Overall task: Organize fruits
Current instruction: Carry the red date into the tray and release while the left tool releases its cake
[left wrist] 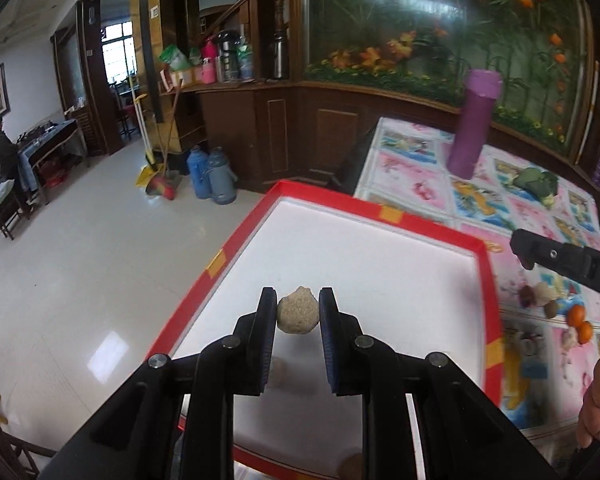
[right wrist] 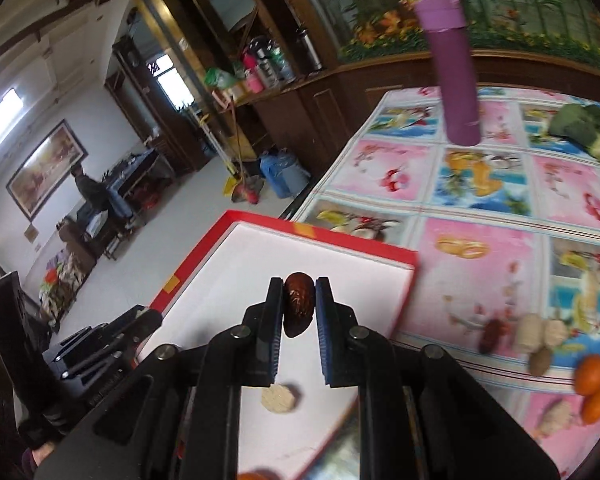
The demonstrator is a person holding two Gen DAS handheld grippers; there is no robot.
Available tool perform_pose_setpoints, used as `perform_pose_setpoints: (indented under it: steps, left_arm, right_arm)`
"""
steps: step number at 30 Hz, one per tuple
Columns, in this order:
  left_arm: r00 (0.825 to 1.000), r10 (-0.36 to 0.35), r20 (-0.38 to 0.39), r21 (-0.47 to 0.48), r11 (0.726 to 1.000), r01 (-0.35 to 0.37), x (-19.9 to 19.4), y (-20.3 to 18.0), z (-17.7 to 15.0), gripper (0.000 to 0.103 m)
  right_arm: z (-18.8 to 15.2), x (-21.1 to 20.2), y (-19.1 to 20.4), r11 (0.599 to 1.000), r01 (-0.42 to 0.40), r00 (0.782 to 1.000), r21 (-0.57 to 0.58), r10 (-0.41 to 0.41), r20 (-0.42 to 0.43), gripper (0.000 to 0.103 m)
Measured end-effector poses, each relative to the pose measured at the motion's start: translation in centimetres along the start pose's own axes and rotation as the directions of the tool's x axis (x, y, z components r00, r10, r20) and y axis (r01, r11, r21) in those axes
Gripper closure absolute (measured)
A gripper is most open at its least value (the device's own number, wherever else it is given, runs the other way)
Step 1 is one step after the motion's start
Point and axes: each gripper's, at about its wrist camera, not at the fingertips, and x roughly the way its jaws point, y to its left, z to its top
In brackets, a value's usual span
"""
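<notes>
Jaws of the left gripper [left wrist: 298,312] clamp a rough beige round fruit [left wrist: 298,315] at frame centre above the red-rimmed white tray [left wrist: 384,216], while the right gripper [right wrist: 299,304] pinches a dark brown date [right wrist: 298,306] over that tray's centre.

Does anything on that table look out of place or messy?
Mostly tidy. The broccoli lies apart from the fruit, near the purple bottle, which stands upright. The red box juts past the table's edge. Nothing looks spilled or broken.
</notes>
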Motion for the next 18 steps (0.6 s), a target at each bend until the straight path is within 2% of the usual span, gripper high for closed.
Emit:
perform_pose_setpoints:
  steps: [7, 18]
  left_arm:
    - [0.996, 0.060, -0.063, 0.022, 0.998, -0.059, 3.2, 1.1, -0.6, 0.083]
    - [0.990, 0.106, -0.089, 0.046, 0.994, -0.102, 4.3, 0.3, -1.5, 0.083]
  right_arm:
    - [-2.2, 5.0, 1.1, 0.999, -0.001, 0.994, -0.035, -0.003, -0.112, 0.085]
    - [-3.0, 6.4, -0.5, 0.999, 0.028, 0.984, -0.046, -0.036, -0.177, 0.085]
